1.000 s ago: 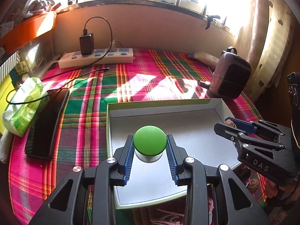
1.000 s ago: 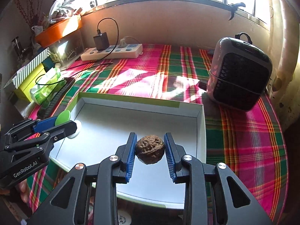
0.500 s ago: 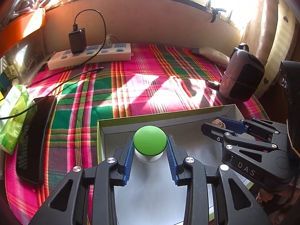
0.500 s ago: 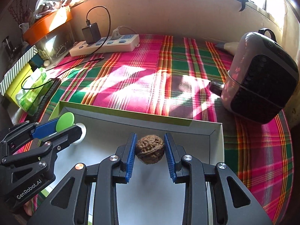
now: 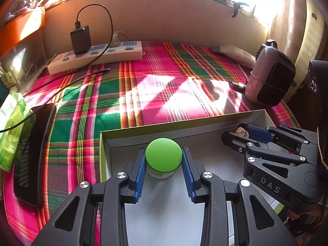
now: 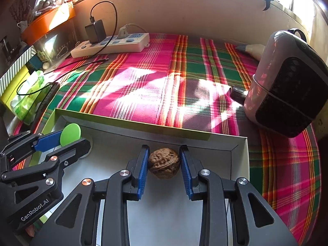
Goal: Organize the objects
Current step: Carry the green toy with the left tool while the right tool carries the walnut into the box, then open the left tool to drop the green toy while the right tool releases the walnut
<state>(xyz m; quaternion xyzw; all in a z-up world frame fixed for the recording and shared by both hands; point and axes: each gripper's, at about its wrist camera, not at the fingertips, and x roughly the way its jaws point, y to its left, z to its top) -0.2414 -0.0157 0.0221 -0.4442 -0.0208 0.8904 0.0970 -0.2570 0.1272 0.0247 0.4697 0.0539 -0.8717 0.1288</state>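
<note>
A plaid cloth (image 5: 164, 94) covers the table. In the left view, the left gripper (image 5: 164, 162) clamps a green-capped jar (image 5: 163, 157), now lower inside the open box (image 5: 174, 123). In the right view, the right gripper (image 6: 163, 163) grips a walnut (image 6: 164, 162) at lower centre, also sunk near the box floor; release seems next.

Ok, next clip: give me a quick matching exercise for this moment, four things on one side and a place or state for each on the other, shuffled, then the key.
Things:
1. green-capped jar
2. walnut
3. black charger
4. phone

Places or states:
A. plugged into the white power strip by the wall
B. clamped in the right gripper over the box
C. lying flat on the plaid cloth beside a green tissue pack
D. clamped in the left gripper over the box

Pairs: 1-D, 2-B, 3-A, 4-C
</note>
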